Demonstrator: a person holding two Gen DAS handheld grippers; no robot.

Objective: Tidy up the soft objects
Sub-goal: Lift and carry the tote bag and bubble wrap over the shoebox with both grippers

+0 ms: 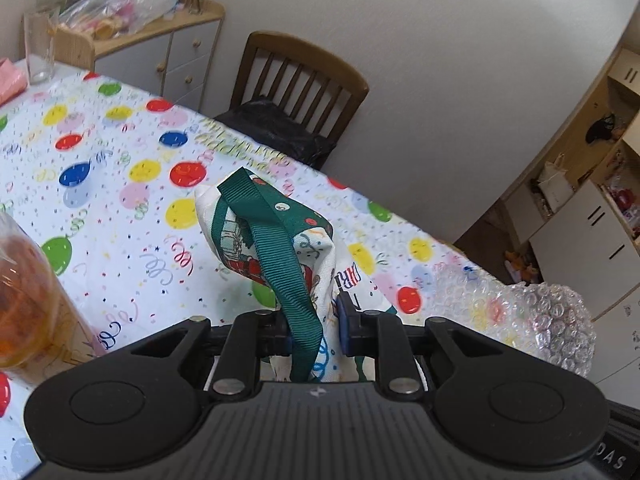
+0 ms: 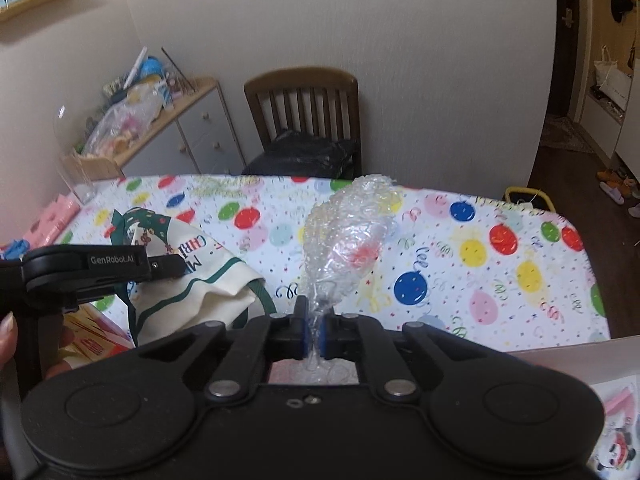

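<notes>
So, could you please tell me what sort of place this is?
Probably a home dining room: a balloon-print tablecloth covers the table, a dark wooden slat-back chair stands behind it, and a grey-fronted wooden sideboard holds household clutter.

The left tool points forward and down, its jaws closed tight on a cloth bag held clear of the surface. The right tool has the same downward tilt, its blue pads pinched hard on bubble wrap. In the right view a hand grips the left tool's handle at the left edge.
</notes>
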